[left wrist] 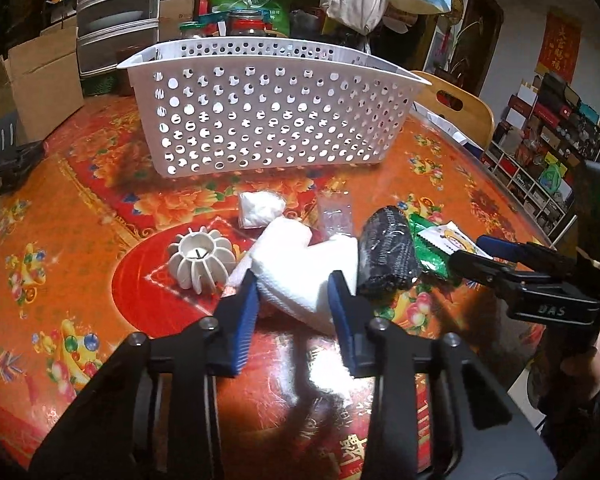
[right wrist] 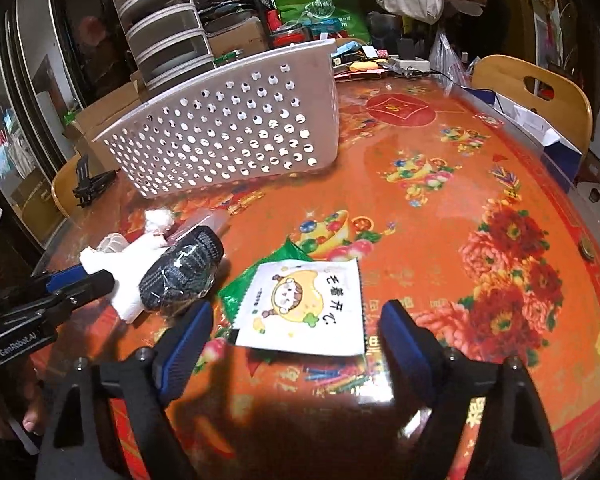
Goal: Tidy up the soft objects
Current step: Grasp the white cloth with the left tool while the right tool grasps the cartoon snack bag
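Observation:
A white perforated basket point(left wrist: 268, 116) stands at the table's far side; it also shows in the right wrist view point(right wrist: 228, 128). A folded white paper towel point(left wrist: 300, 268) lies in front of it. My left gripper point(left wrist: 294, 292) is open with its blue pads on either side of the towel's near end. A black wrapped roll point(left wrist: 388, 252) lies right of the towel, also in the right wrist view point(right wrist: 180, 272). My right gripper point(right wrist: 296, 322) is open around a white cartoon packet point(right wrist: 304, 308) lying on a green packet point(right wrist: 256, 280).
A white ribbed plastic ball point(left wrist: 200, 260), a small white bag point(left wrist: 260, 208) and a clear packet point(left wrist: 336, 216) lie near the towel. Cardboard boxes point(left wrist: 40, 80), drawers and bags crowd the far edge. A wooden chair point(right wrist: 540, 92) stands at the right.

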Motion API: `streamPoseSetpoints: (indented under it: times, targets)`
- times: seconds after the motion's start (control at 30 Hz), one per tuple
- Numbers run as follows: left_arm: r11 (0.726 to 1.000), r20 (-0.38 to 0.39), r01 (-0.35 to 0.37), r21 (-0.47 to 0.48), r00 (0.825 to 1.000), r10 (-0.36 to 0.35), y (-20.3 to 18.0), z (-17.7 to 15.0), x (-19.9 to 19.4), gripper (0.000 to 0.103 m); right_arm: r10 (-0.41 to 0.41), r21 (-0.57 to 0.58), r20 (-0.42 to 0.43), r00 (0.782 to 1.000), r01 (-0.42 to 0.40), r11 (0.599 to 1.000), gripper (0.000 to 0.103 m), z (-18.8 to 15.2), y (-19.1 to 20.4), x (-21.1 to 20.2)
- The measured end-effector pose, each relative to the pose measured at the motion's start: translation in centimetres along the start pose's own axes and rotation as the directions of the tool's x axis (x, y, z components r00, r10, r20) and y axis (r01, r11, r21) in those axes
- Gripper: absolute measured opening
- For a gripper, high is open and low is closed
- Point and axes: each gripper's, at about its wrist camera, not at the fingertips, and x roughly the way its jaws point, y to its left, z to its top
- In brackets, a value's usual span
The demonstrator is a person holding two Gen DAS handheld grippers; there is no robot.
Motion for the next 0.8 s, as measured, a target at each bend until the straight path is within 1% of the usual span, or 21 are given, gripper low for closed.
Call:
streamPoseSetpoints:
  times: [0.03,0.1,0.23,0.3,0.37,0.43,0.5,0.57,0.63,0.7,0.77,0.8]
  targets:
    - [1.000,0.000,0.001,-0.002,1.000,-0.001,0.1,0.0,0.0,0.029,-0.008,-0.007,-0.008,1.000,0.008,1.000,0.077,0.0,0.1,0.2]
    - [1.000,0.000,0.002,-0.004,1.000,-0.002,0.2,-0.1,0.0,0.027,-0.020,-0.017,-0.006,1.000,0.019,1.000,0.069,0.0,0.2,0.3]
    - [1.000,0.003,0.007,-0.009,1.000,-0.007,0.4,-0.1,0.0,0.026,-0.031,-0.030,-0.006,1.000,0.030,0.999,0.058,0.0,0.2,0.3]
    - [1.000,0.006,0.004,-0.009,1.000,-0.004,0.4,-0.2,0.0,0.026,-0.019,-0.022,-0.004,1.000,0.019,1.000,0.052,0.0,0.1,0.3]
    - [1.000,0.011,0.006,-0.007,1.000,-0.005,0.4,-0.1,-0.1,0.026,-0.021,-0.022,-0.001,1.000,0.021,1.000,0.049,-0.1,0.0,0.1]
    - [1.000,0.018,0.007,-0.004,1.000,-0.007,0.2,-0.2,-0.2,0.023,-0.022,-0.022,0.003,1.000,0.022,1.000,0.047,-0.1,0.0,-0.1]
    - [1.000,0.031,0.012,-0.008,0.999,-0.012,0.3,-0.1,-0.4,0.017,-0.028,-0.024,0.010,1.000,0.028,0.999,0.043,-0.2,0.0,-0.3]
    - [1.000,0.037,0.018,-0.008,0.999,-0.017,0.3,-0.1,-0.5,0.014,-0.029,-0.026,0.021,0.999,0.029,0.999,0.042,-0.2,0.0,-0.7]
    - [1.000,0.040,0.019,-0.006,0.999,-0.019,0.2,-0.2,-0.6,0.011,-0.027,-0.031,0.029,0.999,0.028,0.999,0.038,-0.2,0.1,-0.9]
    - [1.000,0.046,0.020,-0.004,0.999,-0.020,0.0,-0.2,-0.6,0.009,-0.025,-0.037,0.036,0.999,0.026,0.999,0.032,-0.2,0.1,-1.1]
    - [1.000,0.051,0.022,-0.002,0.998,-0.022,-0.1,-0.2,-0.7,0.008,-0.024,-0.039,0.039,0.999,0.025,0.999,0.029,-0.2,0.2,-1.2]
    - [1.000,0.053,0.022,0.000,0.998,-0.022,-0.2,-0.2,-0.7,0.008,-0.024,-0.040,0.042,0.999,0.025,0.999,0.026,-0.2,0.2,-1.3]
